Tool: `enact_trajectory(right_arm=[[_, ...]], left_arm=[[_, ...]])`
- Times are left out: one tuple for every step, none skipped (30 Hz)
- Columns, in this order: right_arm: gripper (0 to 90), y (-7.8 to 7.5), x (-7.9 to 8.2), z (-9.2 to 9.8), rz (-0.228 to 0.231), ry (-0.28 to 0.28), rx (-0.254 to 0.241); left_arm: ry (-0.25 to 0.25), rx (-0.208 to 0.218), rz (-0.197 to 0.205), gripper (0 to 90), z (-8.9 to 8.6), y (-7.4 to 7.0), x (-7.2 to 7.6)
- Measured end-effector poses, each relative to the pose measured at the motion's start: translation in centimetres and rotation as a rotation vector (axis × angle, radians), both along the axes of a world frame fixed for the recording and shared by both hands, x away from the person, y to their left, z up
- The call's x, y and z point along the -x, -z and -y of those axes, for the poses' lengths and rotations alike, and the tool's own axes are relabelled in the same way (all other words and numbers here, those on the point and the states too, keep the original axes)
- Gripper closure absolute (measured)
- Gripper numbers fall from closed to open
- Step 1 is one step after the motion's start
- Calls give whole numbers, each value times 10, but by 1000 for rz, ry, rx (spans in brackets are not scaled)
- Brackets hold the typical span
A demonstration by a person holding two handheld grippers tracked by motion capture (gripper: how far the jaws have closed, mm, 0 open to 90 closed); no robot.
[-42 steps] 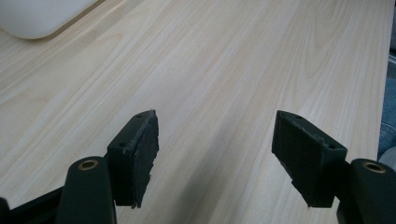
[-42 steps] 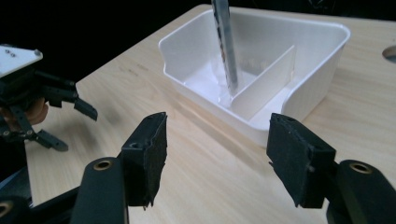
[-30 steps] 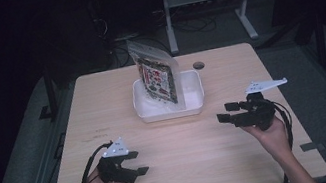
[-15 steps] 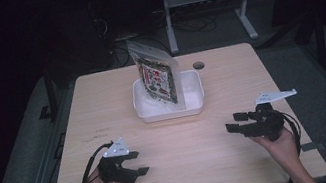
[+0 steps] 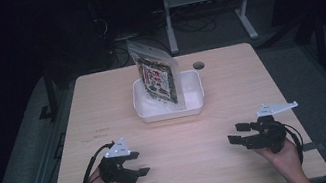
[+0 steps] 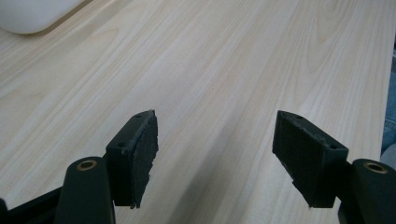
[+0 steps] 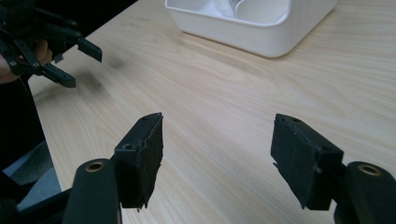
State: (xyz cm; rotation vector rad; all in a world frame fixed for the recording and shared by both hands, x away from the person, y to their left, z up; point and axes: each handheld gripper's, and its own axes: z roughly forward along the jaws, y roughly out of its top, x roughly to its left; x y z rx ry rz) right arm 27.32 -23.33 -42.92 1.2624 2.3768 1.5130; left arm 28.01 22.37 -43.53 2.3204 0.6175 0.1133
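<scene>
Pale wood grain covers the tabletop, and a white tray sits toward its far middle with a printed, clear-topped pouch standing upright in it, leaning a little against the tray's left part. Both are well apart from the two tools near the front edge. The left hand-held gripper rests low over the front left of the tabletop, its jaws wide apart with nothing but bare wood between them; in the left gripper view a corner of the tray shows at the upper left. The right hand-held gripper sits at the front right, pointing toward the middle, and its jaws have just been opening, with nothing between them. In the right gripper view the tray stands ahead and the left hand-held gripper appears at the far upper left.
</scene>
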Motion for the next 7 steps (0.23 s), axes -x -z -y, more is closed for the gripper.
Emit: enact_trajectory(right_arm=[[323, 1, 1, -1, 0, -2, 3], [323, 3, 2, -1, 1, -2, 7], [322, 4, 4, -2, 4, 1, 11], [321, 6, 6, -2, 11, 3, 14], [318, 7, 7, -2, 13, 5, 11], [313, 8, 9, -2, 15, 6, 8], [307, 10, 11, -2, 16, 4, 12]], left_arm=[[3, -2, 1, 302, 0, 0, 0], [2, -1, 1, 302, 1, 0, 1], [2, -1, 0, 302, 1, 0, 1], [2, -1, -1, 300, 0, 0, 1], [2, 1, -2, 299, 1, 0, 1], [1, 1, -3, 299, 1, 0, 1], [3, 1, -1, 298, 1, 0, 1]])
